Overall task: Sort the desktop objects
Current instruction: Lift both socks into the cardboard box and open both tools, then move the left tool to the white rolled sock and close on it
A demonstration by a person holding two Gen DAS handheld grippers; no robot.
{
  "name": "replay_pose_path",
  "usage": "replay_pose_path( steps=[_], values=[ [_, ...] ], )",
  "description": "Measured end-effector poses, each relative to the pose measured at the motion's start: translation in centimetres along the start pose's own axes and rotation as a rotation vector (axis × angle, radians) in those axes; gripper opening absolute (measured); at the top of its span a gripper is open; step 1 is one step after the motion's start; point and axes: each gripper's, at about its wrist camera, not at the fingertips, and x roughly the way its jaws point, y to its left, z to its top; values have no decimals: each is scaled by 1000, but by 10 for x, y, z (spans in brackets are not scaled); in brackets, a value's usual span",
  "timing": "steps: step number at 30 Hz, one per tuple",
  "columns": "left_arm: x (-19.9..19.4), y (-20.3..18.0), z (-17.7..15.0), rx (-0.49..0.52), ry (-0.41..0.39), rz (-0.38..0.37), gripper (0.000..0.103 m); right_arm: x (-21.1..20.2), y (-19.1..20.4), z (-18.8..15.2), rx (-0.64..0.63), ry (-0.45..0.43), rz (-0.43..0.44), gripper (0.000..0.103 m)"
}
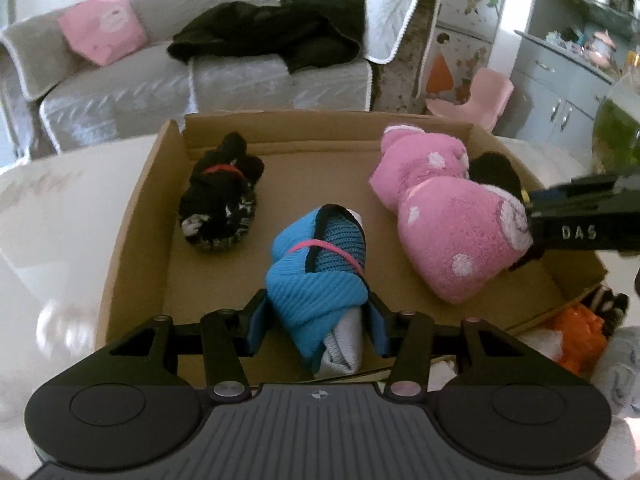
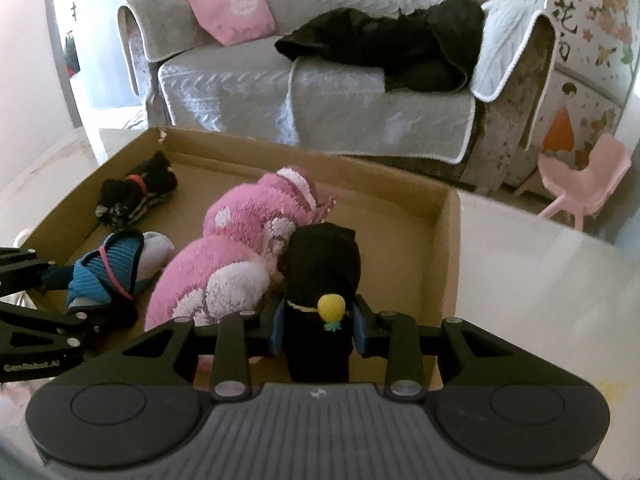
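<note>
Left tongs (image 1: 317, 322): pinching blue sock bundle (image 1: 318, 268), low inside cardboard box (image 1: 132, 216). Right tongs (image 2: 316, 328): pinching black sock bundle (image 2: 320, 272) beside pink bundle (image 2: 240, 248). Advice: set each on bare floor, then release.

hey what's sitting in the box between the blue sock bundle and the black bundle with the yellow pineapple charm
The pink fluffy sock bundle lies between the blue sock bundle and the black bundle, touching the black one. The right wrist view shows it best.
</note>
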Motion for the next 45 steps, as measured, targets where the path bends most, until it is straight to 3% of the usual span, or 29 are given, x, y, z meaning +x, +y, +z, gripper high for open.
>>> replay_pose_path(
  steps=[7, 11, 14, 16, 18, 21, 25, 30, 35, 41, 45],
  values=[
    [-23, 3, -17, -24, 16, -12, 56, -16, 12, -29, -6, 34, 21, 31],
    [-24, 5, -11, -35, 16, -14, 55, -18, 10, -28, 7, 27, 15, 31],
    [-40, 7, -6, -25, -14, -19, 55, -27, 7, -22, 4, 6, -7, 38],
    [-54, 13, -4, -11, -36, -36, 58, -34, 6, -19, -5, -9, -20, 43],
    [-73, 21, -6, 6, -54, -40, 68, -42, 5, -17, -16, -16, -30, 44],
    [-102, 38, -9, 13, -96, -32, 77, -56, 9, -18, -35, -39, -47, 45],
    [-137, 66, -14, 9, -114, -32, 81, -74, 18, -10, -47, -73, -51, 45],
    [-161, 106, -21, 56, -130, 55, 84, -94, 62, 14, -141, -144, 7, 46],
    [-148, 143, -33, 155, -109, 123, 85, -90, 134, 42, -266, -166, 170, 49],
    [-122, 171, -46, 240, -59, 114, 84, -31, 207, 64, -400, -82, 300, 50],
    [-117, 180, -49, 276, -59, 64, 84, 8, 236, 81, -448, -16, 330, 48]
  ],
)
